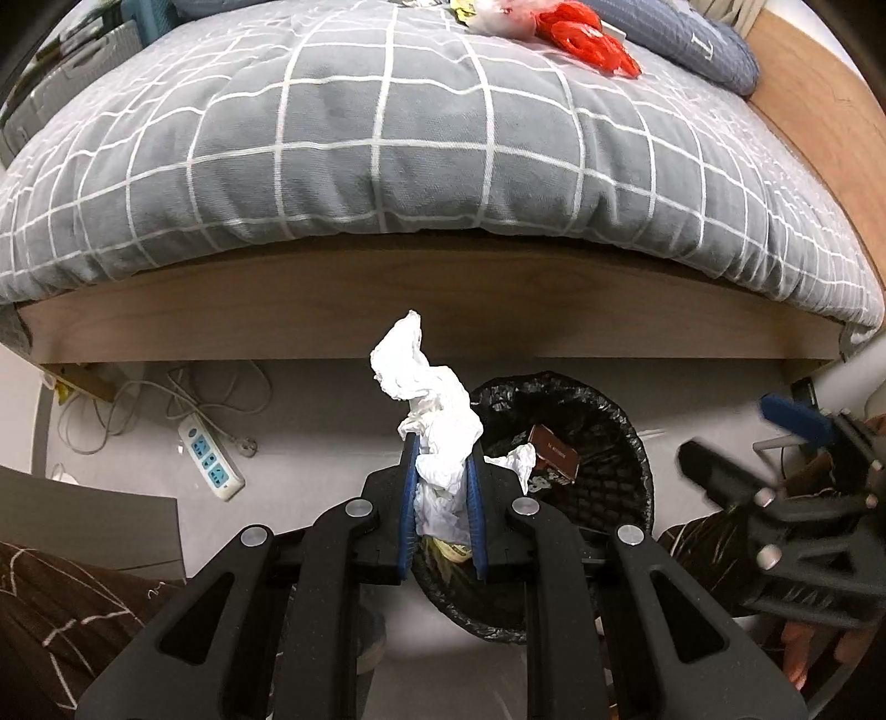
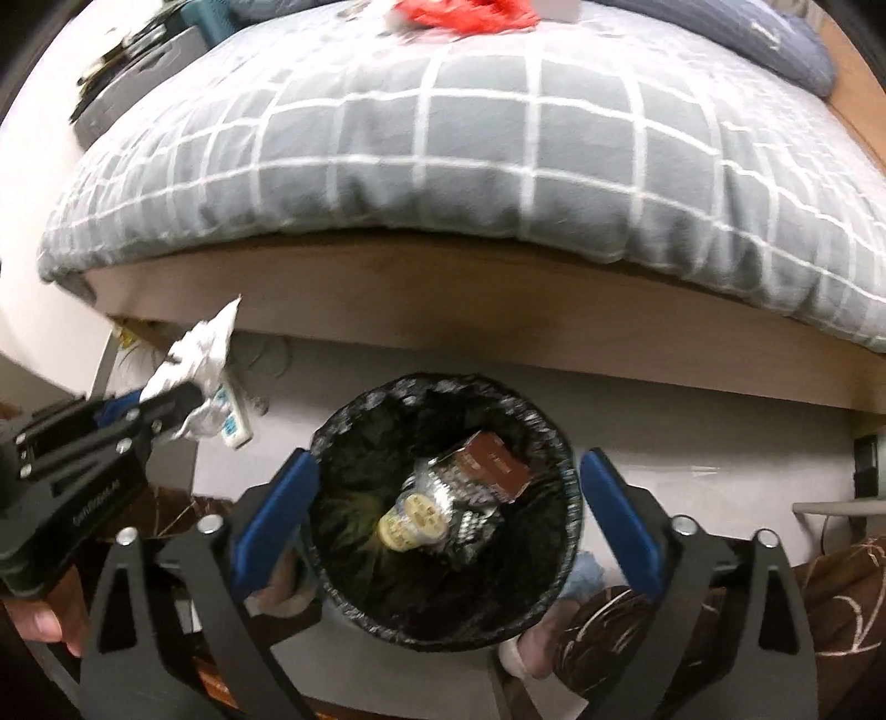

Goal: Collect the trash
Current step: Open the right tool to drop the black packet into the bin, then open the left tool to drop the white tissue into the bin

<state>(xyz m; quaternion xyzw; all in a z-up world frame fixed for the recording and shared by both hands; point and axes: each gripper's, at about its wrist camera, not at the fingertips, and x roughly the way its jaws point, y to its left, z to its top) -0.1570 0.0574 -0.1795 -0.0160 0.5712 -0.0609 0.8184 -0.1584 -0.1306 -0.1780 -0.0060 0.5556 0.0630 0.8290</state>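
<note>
My left gripper (image 1: 441, 451) is shut on a crumpled white tissue (image 1: 426, 387) and holds it above the near left rim of the black-lined trash bin (image 1: 626, 443). The tissue sticks up past the fingertips. In the right wrist view the left gripper (image 2: 183, 401) and the tissue (image 2: 202, 346) show at the left, beside the bin (image 2: 343, 437). My right gripper (image 2: 446, 471) is open and empty, its blue pads either side of the bin's mouth. Inside lie a brown box (image 2: 495, 462), foil wrappers and a yellowish pack (image 2: 412, 523). The right gripper (image 1: 736, 443) shows blurred at the right.
A bed with a grey checked quilt (image 1: 387, 138) fills the back, its wooden side board (image 1: 387, 299) just behind the bin. Red plastic trash (image 1: 590, 36) and a white bag lie far back on the quilt. A power strip (image 1: 210, 462) and cables lie on the floor at left.
</note>
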